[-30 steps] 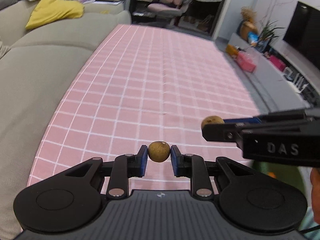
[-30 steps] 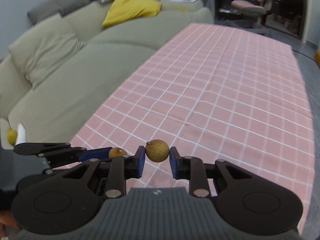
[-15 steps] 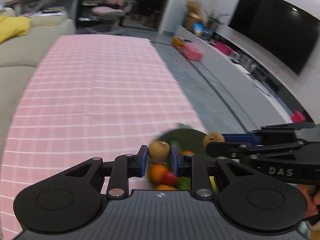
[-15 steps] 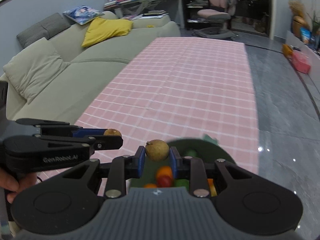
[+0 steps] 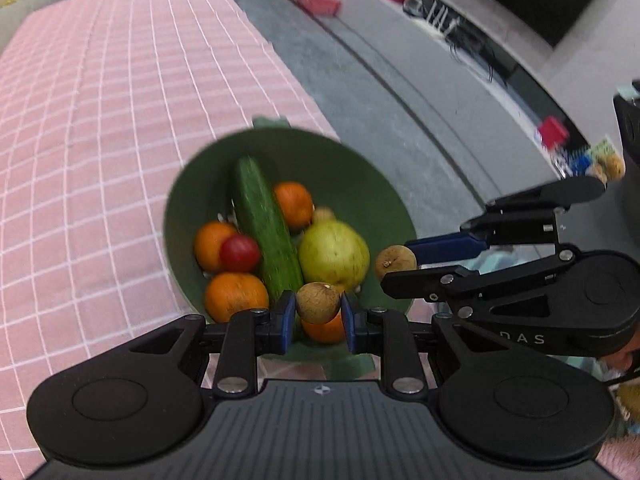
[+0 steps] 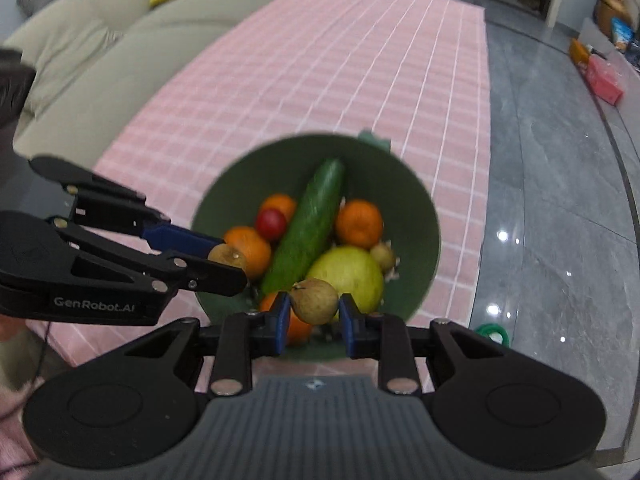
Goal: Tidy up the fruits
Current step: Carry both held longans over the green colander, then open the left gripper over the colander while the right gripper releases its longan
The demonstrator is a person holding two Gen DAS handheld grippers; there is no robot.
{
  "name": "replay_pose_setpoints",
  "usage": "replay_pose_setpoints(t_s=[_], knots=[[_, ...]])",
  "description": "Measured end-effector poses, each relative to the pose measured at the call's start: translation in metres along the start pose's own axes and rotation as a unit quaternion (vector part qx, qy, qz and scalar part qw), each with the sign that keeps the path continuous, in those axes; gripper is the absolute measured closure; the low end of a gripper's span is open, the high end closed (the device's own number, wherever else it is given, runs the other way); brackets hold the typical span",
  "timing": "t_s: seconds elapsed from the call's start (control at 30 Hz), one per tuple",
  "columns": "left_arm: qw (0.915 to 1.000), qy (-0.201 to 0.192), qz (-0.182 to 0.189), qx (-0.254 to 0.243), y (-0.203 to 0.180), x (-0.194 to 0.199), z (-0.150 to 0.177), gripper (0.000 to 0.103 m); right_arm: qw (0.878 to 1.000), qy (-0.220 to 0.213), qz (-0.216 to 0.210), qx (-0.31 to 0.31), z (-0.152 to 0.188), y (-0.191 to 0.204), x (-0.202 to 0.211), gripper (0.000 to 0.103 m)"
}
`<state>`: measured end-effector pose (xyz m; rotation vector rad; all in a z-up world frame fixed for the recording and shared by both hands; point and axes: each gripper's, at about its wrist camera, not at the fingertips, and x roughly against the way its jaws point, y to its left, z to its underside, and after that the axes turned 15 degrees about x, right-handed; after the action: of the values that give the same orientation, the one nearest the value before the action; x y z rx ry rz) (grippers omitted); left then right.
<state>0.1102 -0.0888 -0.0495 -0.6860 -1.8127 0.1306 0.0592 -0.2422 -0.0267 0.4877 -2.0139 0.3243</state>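
Your left gripper [image 5: 318,316] pinches a brown longan [image 5: 317,302], stem end tipped up and right, over the near rim of the green bowl [image 5: 360,168]; your right gripper [image 6: 314,318] clamps a second longan [image 6: 314,300] there. The bowl's cucumber [image 5: 266,236] runs near to far. Only the right view shows the sofa [image 6: 80,64]; blur hides the longans' long axis.

A table under a pink checked cloth [image 5: 100,120] carries a green bowl [image 5: 352,168] near its edge.
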Motion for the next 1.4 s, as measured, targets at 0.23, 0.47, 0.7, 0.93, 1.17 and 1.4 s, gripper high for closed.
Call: replay_pose_setpoints(t_s=[0.23, 0.47, 0.7, 0.93, 1.17, 1.4], knots=[[0.9991, 0.03, -0.029, -0.009, 0.0, -0.018, 0.004, 0.076, 0.999, 0.033, -0.013, 0.026, 0.001, -0.001, -0.018, 0.081], [0.9962, 0.053, -0.06, -0.033, -0.005, -0.032, 0.006, 0.076, 0.997, 0.057, -0.018, 0.047, 0.002, 0.0, -0.032, 0.081], [0.996, 0.053, -0.062, -0.036, -0.003, -0.037, 0.007, 0.075, 0.996, 0.066, -0.027, 0.057, 0.0, 0.002, -0.038, 0.08], [0.9964, 0.048, -0.057, -0.04, -0.005, -0.033, 0.009, 0.06, 0.996, 0.064, -0.027, 0.055, -0.001, 0.001, -0.037, 0.079], [0.9968, 0.014, -0.07, -0.037, -0.005, -0.006, 0.008, 0.058, 0.997, 0.051, -0.001, 0.057, -0.005, 0.003, -0.013, 0.063], [0.9923, -0.097, -0.076, 0.003, 0.002, 0.053, 0.012, 0.053, 0.998, -0.036, 0.047, 0.036, -0.014, 0.01, 0.039, 0.05]])
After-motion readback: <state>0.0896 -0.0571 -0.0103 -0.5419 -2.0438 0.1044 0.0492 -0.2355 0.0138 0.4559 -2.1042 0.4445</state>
